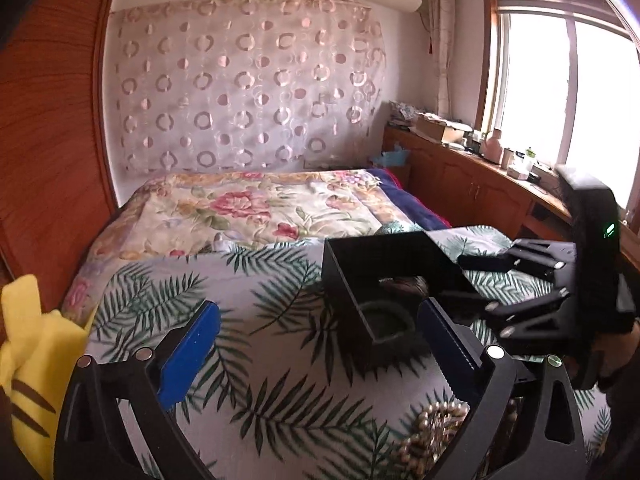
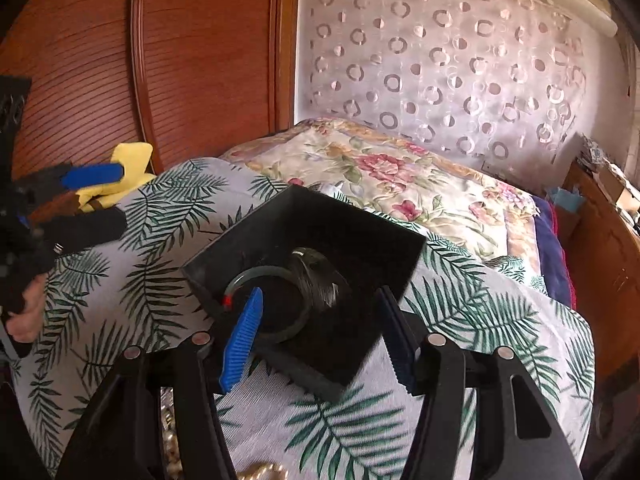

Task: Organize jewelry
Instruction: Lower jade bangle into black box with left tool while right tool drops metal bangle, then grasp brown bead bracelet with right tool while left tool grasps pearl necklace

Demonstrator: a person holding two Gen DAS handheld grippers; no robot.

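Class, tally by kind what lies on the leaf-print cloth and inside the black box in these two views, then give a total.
Black box: 1
Green bangle in the box: 1
Dark bangle in the box: 1
Gold bead necklace on the cloth: 1 heap, strands too blurred to separate
Total: 4

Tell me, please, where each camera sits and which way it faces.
Left wrist: on the left gripper, facing along the bed toward the window; the right gripper shows.
Right wrist: on the right gripper, over the black box; the left gripper shows.
Shared: box, bangle, beads.
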